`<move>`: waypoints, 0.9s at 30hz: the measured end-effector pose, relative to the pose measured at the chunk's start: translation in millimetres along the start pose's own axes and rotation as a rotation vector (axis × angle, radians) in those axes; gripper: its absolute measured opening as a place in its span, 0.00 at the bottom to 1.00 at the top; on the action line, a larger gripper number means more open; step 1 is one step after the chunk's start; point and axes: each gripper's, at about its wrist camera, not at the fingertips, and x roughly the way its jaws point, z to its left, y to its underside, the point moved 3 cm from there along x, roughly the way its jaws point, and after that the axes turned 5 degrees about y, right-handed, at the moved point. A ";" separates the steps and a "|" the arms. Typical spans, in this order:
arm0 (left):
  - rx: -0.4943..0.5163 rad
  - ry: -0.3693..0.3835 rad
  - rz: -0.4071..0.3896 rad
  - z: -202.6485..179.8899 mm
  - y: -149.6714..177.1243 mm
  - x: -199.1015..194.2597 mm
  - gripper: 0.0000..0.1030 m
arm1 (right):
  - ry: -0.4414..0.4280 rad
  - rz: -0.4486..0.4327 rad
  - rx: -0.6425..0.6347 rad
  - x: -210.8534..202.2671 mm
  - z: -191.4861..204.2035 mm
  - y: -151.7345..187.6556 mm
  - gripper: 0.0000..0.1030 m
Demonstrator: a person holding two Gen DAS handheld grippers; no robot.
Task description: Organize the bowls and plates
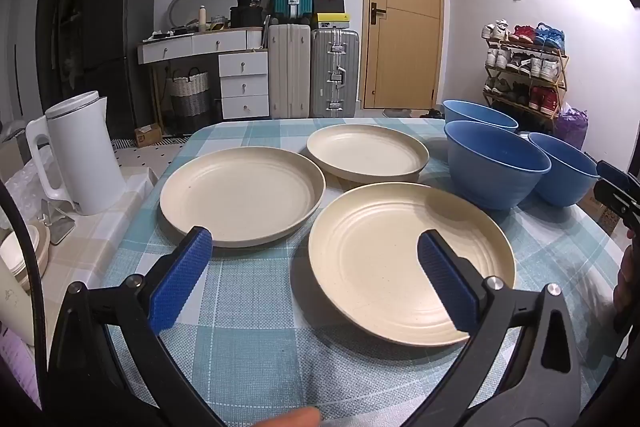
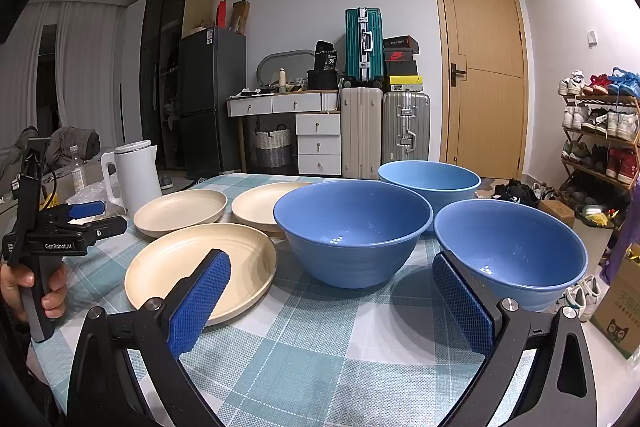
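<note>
Three cream plates lie apart on the checked tablecloth: a near one (image 1: 400, 263), a left one (image 1: 244, 193) and a far one (image 1: 366, 151). Three blue bowls stand to their right: a middle one (image 2: 352, 231), a far one (image 2: 430, 183) and a right one (image 2: 508, 251). My left gripper (image 1: 314, 243) is open and empty, low over the cloth, its right finger over the near plate. My right gripper (image 2: 332, 267) is open and empty in front of the middle and right bowls. The left gripper also shows in the right wrist view (image 2: 90, 215).
A white kettle (image 1: 86, 151) stands on a side surface left of the table. The table's right edge (image 2: 560, 323) lies just past the right bowl, with a cardboard box (image 2: 620, 307) on the floor beyond. Suitcases, drawers and a shoe rack (image 2: 600, 135) stand far behind.
</note>
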 end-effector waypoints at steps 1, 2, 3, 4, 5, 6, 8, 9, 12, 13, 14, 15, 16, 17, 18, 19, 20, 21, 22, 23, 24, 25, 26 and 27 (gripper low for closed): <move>0.001 -0.002 0.000 0.0 0.0 0.0 1.00 | 0.000 0.001 0.000 0.1 0.0 0.0 1.00; 0.000 -0.002 0.001 0.2 0.0 0.2 1.00 | 0.000 -0.003 0.000 -0.1 -0.1 -0.1 1.00; -0.003 -0.003 0.002 0.4 0.0 0.5 1.00 | 0.000 -0.003 0.000 0.0 -0.1 -0.1 1.00; -0.005 -0.003 0.002 0.6 0.0 0.7 1.00 | 0.000 -0.003 0.000 0.0 -0.3 -0.2 1.00; -0.007 -0.004 0.003 0.9 0.0 0.9 1.00 | 0.000 -0.003 0.001 0.0 -0.5 -0.2 1.00; -0.009 -0.004 0.003 1.0 0.0 1.0 1.00 | 0.000 -0.002 0.001 0.1 -0.6 -0.3 1.00; -0.010 -0.005 0.002 1.1 -0.1 1.3 1.00 | 0.001 -0.005 -0.002 -0.4 -0.1 -0.1 1.00; -0.011 -0.005 0.002 1.1 -0.2 1.5 1.00 | 0.001 -0.006 -0.002 -0.6 -0.1 -0.2 1.00; -0.002 0.000 0.000 0.0 0.0 -0.1 1.00 | 0.000 -0.005 -0.001 -0.3 -0.1 -0.1 1.00; -0.002 0.000 0.000 0.0 0.0 -0.2 1.00 | 0.000 -0.004 -0.001 -0.2 -0.2 -0.2 1.00; -0.001 0.000 0.000 -0.1 0.0 -0.2 1.00 | 0.000 -0.004 -0.001 -0.1 -0.4 -0.2 1.00; -0.001 0.000 0.000 -0.1 0.0 -0.2 1.00 | 0.001 -0.006 -0.002 -0.4 0.0 -0.1 1.00; -0.001 0.000 0.000 -0.1 0.0 -0.1 1.00 | 0.001 -0.006 -0.002 -0.5 0.2 -0.1 1.00; -0.001 0.000 0.000 -0.1 0.0 -0.1 1.00 | 0.001 -0.006 -0.002 -0.6 0.1 -0.1 1.00; -0.001 0.000 0.000 -0.1 0.0 -0.2 1.00 | 0.001 -0.007 -0.002 -0.6 0.2 -0.1 1.00; -0.001 0.000 0.000 -0.1 0.0 -0.2 1.00 | 0.001 -0.006 -0.002 -0.6 0.2 -0.1 1.00; -0.001 0.000 0.000 -0.1 0.0 -0.2 1.00 | 0.001 -0.006 -0.002 -0.5 0.2 -0.1 1.00; -0.001 0.000 0.000 0.0 0.0 -0.1 1.00 | 0.001 -0.007 -0.002 -0.7 0.2 -0.1 1.00; -0.001 0.000 0.000 0.0 0.0 -0.2 1.00 | 0.001 -0.007 -0.002 -0.8 0.3 -0.1 1.00; -0.001 0.000 0.000 -0.1 0.0 -0.2 1.00 | 0.001 -0.007 -0.002 -0.7 0.3 -0.1 1.00; -0.001 0.000 0.000 -0.1 0.0 -0.1 1.00 | 0.001 -0.007 -0.003 -0.8 0.3 -0.2 1.00; -0.001 0.000 0.000 -0.1 0.0 -0.1 1.00 | 0.001 -0.007 -0.003 -0.8 0.3 -0.2 1.00; -0.001 0.000 0.001 -0.1 0.0 -0.1 1.00 | 0.001 -0.007 -0.003 -0.8 0.3 -0.2 1.00; -0.002 0.000 0.000 0.0 0.1 -0.3 1.00 | 0.001 -0.007 -0.003 -0.8 0.3 -0.2 1.00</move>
